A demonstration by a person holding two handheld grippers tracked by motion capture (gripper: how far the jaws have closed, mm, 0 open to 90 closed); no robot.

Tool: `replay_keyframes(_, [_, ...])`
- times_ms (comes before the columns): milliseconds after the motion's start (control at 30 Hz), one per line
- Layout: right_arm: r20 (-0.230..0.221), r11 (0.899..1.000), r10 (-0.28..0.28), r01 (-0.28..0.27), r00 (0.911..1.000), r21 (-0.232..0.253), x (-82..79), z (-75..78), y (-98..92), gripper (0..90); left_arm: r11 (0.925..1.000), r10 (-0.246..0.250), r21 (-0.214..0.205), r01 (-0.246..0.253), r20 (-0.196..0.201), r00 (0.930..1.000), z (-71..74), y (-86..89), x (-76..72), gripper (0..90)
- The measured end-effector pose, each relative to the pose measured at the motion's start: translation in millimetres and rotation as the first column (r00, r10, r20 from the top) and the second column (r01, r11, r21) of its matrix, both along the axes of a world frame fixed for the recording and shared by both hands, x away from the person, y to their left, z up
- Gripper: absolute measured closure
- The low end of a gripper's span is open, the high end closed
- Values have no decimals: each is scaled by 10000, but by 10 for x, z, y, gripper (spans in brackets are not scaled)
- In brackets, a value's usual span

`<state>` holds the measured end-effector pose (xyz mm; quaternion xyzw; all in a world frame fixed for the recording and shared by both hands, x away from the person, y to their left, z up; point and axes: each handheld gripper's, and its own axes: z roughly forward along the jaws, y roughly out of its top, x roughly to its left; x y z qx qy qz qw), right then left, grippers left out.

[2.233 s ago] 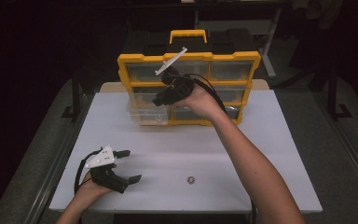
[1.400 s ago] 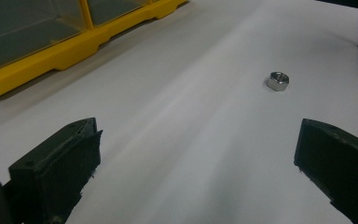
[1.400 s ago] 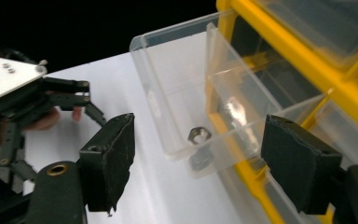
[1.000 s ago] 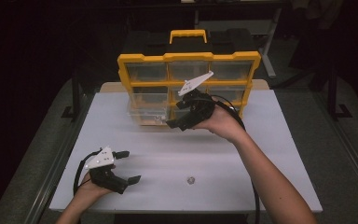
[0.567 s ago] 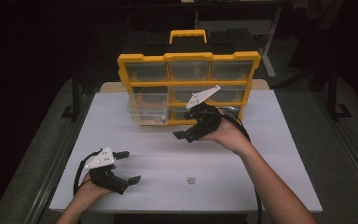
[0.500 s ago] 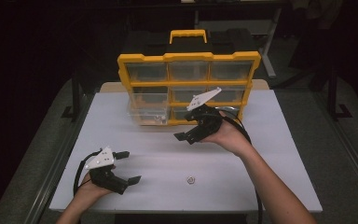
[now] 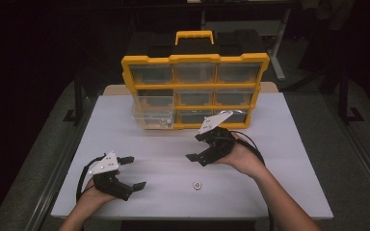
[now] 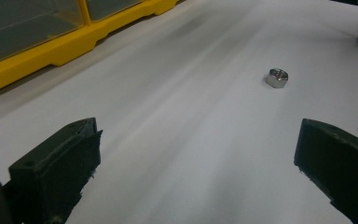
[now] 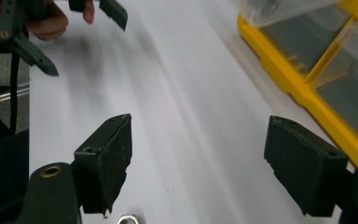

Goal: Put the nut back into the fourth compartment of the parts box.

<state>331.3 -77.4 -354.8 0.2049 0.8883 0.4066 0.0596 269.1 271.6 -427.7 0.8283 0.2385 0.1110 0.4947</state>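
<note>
Right now both pairs of jaws stand spread wide with nothing between them. The right gripper (image 7: 202, 147) hangs above the middle of the white counter (image 7: 294, 144), its jaws pointing toward the person's left and down, and the small metal nut (image 7: 197, 184) lies on the bare surface just nearer the person than those jaws; in the right gripper view the nut (image 9: 129, 219) peeks in at the bottom edge, just beside the left jaw and not between the two. The left gripper (image 7: 133, 171) sits low at the near left part of the counter, with the nut well off to its right; in the left gripper view the nut (image 8: 277, 77) lies ahead of the jaws and toward the right one, apart from both. Farther back stands the yellow parts box (image 7: 195, 91), and its lower left clear drawer (image 7: 153, 117) is pulled out toward the person. Judging from this, the work looks to be at its early part: the drawer is open and ready, the nut is not yet picked up, and what is left is to close on it, carry it to the drawer and drop it in.
</note>
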Motion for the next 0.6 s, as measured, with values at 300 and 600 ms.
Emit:
replay_keyframes(300, [-492, 10000, -55, 52, 9988, -49, -116, -211, -59, 317, 9999, 55, -88, -56, -85, 9999, 3, -3, -8, 4])
replay_keyframes(600, [-723, 9996, -36, 16, 9974, -283, -183, -381, -114, 395, 10000, 28, 47, -28, -80, 10000, 9, 7, -12, 4])
